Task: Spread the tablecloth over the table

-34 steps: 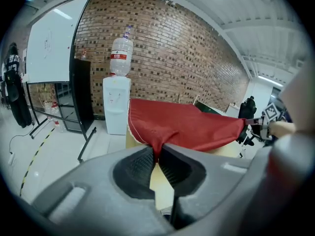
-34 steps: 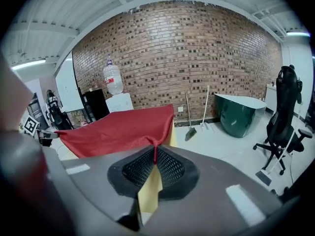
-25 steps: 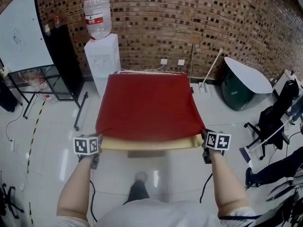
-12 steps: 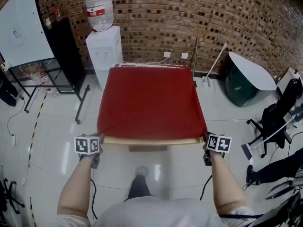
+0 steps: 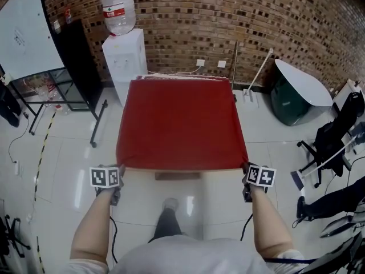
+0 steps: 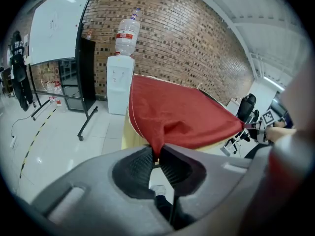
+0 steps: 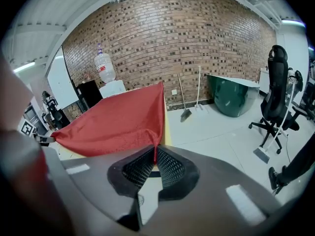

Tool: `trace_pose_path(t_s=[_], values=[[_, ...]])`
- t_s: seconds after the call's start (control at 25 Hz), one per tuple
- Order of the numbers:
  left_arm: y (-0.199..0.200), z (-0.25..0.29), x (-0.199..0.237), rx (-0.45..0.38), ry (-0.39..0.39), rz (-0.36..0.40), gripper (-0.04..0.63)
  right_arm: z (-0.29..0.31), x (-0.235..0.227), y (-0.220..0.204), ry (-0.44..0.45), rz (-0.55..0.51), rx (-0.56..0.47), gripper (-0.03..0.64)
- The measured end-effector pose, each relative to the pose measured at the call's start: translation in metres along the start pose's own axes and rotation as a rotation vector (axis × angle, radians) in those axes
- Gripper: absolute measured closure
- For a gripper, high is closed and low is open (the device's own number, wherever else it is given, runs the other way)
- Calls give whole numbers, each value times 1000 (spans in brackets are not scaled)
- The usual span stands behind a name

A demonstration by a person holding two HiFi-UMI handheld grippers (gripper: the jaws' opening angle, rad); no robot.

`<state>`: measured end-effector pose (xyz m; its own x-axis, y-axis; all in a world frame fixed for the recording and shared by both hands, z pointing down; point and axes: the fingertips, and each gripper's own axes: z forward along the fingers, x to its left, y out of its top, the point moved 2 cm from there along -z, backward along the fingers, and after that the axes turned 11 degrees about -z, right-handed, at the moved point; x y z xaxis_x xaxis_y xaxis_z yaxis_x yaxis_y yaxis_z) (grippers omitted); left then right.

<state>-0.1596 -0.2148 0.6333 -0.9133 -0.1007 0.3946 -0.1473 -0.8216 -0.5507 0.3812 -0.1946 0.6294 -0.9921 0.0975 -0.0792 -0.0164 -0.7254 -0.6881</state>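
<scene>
Two near corners of the red tablecloth [image 5: 181,124] were clamped, by left gripper [image 6: 155,156] at lower left and right gripper [image 7: 154,162] at lower right; the cloth extended up-frame over the table [image 6: 127,134].

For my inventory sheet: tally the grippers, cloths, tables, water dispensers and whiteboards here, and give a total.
Red fabric tablecloth: 1
Grey two-jaw grippers: 2 (left gripper, right gripper, each shut on a corner of the tablecloth)
Beige-topped table: 1
White floor-standing water dispenser: 1
White whiteboard on a black stand: 1
Total: 6
</scene>
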Motion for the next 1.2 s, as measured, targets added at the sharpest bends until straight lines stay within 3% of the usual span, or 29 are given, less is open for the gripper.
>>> trace_pose_path(t_s=[0.16,0.28,0.4,0.56,0.84,0.96,1.2], values=[[-7,-1,0,5,3,10,563,1,-3,-1,0,-17,-11,595],[-9,-3,4,10,18,12,525,-1,-7,-3,1,-35,-6,544],[-15,-11,11,4,17,-17,461,-10,-14,-8,-1,-22,-5,469],[-21,-28,20,-38,2,-66,446,-29,-26,-13,-22,0,-32,459],[-10,-70,7,-193,-12,-118,466,-79,-34,-8,-59,17,-126,576],[-3,-82,-15,-245,-36,-86,594,-101,-30,-1,-47,10,-174,615],[-18,-114,-85,-306,-148,4,594,-152,11,1,70,-54,-273,615]])
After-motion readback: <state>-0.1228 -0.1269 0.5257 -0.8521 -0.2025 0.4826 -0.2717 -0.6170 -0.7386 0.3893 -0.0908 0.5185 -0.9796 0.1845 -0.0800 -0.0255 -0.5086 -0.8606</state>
